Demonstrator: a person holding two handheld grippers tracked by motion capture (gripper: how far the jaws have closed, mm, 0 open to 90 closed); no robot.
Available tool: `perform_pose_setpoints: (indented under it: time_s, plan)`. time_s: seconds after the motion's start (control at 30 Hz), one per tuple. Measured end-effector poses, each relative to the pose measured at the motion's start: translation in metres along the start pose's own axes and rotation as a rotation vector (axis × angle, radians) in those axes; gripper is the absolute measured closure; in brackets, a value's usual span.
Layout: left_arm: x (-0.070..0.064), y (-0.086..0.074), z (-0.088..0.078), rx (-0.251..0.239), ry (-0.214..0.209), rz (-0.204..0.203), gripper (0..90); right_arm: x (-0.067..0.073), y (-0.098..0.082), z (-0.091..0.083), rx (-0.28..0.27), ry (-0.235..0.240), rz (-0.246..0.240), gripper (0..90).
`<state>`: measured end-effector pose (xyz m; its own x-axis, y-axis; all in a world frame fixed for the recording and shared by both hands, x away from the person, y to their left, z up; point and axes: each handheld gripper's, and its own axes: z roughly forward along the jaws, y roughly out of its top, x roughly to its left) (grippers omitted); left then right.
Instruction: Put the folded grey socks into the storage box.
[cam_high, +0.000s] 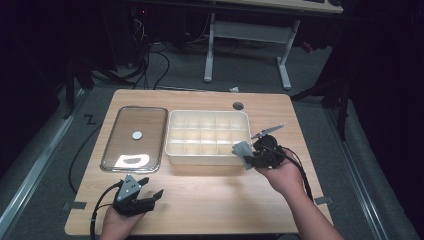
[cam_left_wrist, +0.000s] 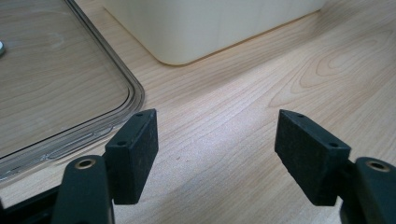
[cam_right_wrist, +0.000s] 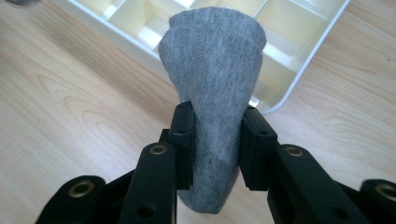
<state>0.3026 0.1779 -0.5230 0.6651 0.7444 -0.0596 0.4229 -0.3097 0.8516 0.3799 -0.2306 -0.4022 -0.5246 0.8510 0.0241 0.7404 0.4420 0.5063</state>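
**Grey sock clamped in the right tool beside the divided box**

Grey knit fabric fills the right tool (cam_right_wrist: 215, 140): its two black jaws are pressed in on either side of a rolled grey sock (cam_right_wrist: 212, 74), which bulges wide above the pads and tapers below them. In the high view the right tool (cam_high: 250, 156) hangs just off the near right corner of the cream divided box (cam_high: 172, 150), the sock (cam_high: 242, 150) at about rim level beside that corner and not inside any compartment. From the right gripper view, the sock's upper end overlaps the box's corner in the picture; whether it touches the rim cannot be told.

The left tool (cam_left_wrist: 217, 154) stands with its jaws wide apart, nothing between them, only bare wood grain under the pads. In the high view it (cam_high: 150, 195) sits near the table's front edge, well apart from the sock, just in front of the clear lid (cam_high: 107, 155).

Outward: the clear lid lies flat to the left of the box, their long sides just beside each other, with a small round white disc (cam_high: 137, 134) at its middle. The table (cam_high: 210, 200) has a broad open strip of wood between both tools and along its front, and a narrower strip to the right of the box. A round hole (cam_high: 238, 106) sits near the far edge.

Count: two tools, one sock, one box, one lid, one disc.
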Motion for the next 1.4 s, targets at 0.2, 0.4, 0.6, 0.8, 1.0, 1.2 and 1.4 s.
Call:
perform_pose_setpoints:
  time_s: [0.2,0.4,0.6,0.8,1.0,1.2,1.4]
  plan:
    - [0.001,0.000,-0.001,-0.001,0.000,0.000,30.8,-0.007,0.031,0.015,0.078,-0.029,-0.014,70.5]
    - [0.000,0.000,-0.001,0.002,-0.004,0.005,30.8,-0.010,0.052,0.033,0.169,-0.083,-0.041,70.7]
    - [0.001,0.000,-0.002,-0.002,-0.005,0.006,30.8,-0.015,0.060,0.046,0.238,-0.091,-0.014,71.3]
    - [0.000,0.000,-0.001,0.000,-0.007,0.011,30.8,-0.016,0.065,0.059,0.322,-0.111,-0.021,71.6]
    - [0.000,-0.001,0.000,0.014,-0.004,0.020,30.7,-0.015,0.066,0.074,0.394,-0.115,-0.029,72.3]
    - [0.000,-0.001,0.000,0.021,-0.013,0.020,30.6,-0.013,0.069,0.083,0.446,-0.121,-0.041,72.9]
    - [-0.001,-0.002,0.002,0.022,-0.012,0.023,30.7,-0.013,0.068,0.090,0.468,-0.116,-0.061,73.3]
